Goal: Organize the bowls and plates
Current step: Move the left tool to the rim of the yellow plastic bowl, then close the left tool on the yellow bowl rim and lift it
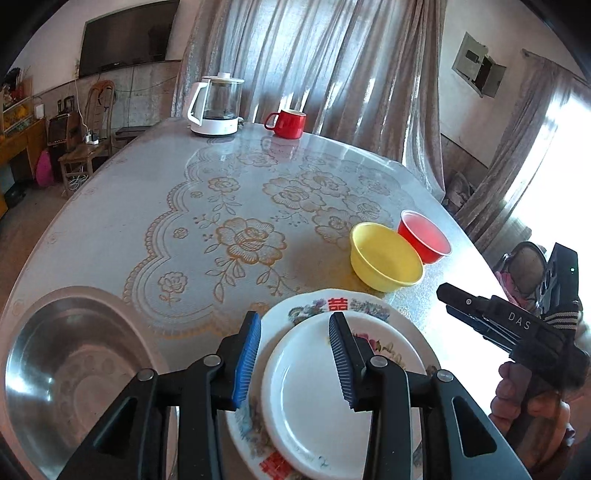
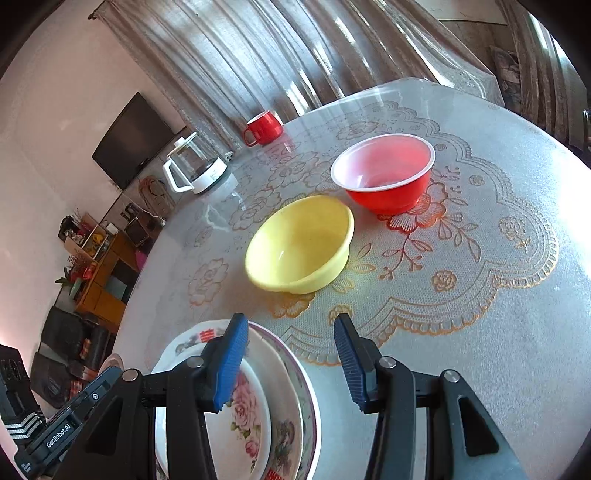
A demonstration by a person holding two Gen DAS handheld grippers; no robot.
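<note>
Hidden: the near edge of the plate stack (image 1: 314, 402) runs out of the bottom of both views; the left gripper's arms cover part of it.
Hard to make out: in the right wrist view the stacked plates (image 2: 273, 417) overlap, and how many lie there cannot be told.
Cut off: the steel basin (image 1: 70, 373) is clipped at the lower left corner.
Left gripper (image 1: 293, 354): jaws partly apart above the small white plate (image 1: 306, 406), blue pads pressing on nothing, nothing held.
Right gripper (image 2: 291, 356): jaws partly apart, empty; left finger over the plates, right finger over bare cloth.
Bowls: the yellow bowl (image 2: 299, 243) stands just beyond the plates, the red bowl (image 2: 384, 173) just behind it; whether they touch cannot be told.
Surface: a round table (image 1: 110, 221) under a frosted cover with gold rose print.
Far edge: a white kettle (image 1: 216, 105) and a red mug (image 1: 286, 123).
Room: grey curtains (image 1: 314, 66), a dark wall screen (image 1: 125, 35), a wooden chair (image 1: 86, 140).
</note>
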